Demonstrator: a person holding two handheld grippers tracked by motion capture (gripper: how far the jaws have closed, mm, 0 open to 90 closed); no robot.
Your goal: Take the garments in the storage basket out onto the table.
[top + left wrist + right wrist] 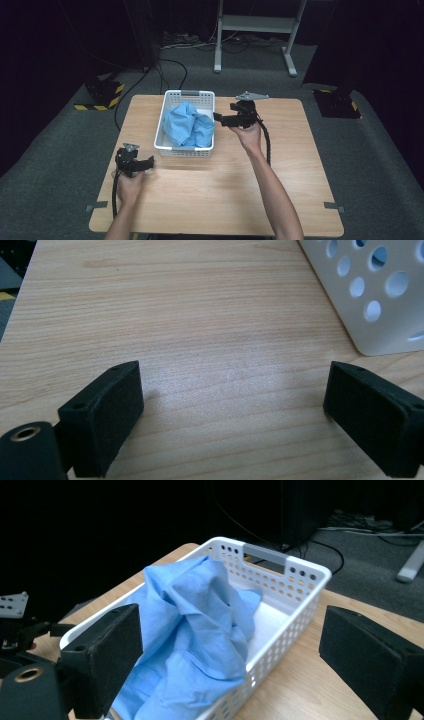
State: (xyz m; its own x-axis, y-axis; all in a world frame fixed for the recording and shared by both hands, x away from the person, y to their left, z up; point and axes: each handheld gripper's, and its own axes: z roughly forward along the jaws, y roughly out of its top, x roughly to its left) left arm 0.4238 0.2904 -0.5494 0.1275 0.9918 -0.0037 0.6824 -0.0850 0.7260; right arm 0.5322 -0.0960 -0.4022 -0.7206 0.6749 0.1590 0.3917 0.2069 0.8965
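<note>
While fingers [360, 655] apart, blue cloth [195, 630] beyond, basketed [300, 587].

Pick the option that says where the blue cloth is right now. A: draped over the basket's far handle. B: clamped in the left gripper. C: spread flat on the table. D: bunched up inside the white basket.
D: the blue cloth lies crumpled inside the white basket, while the left gripper sits open over bare table.
</note>
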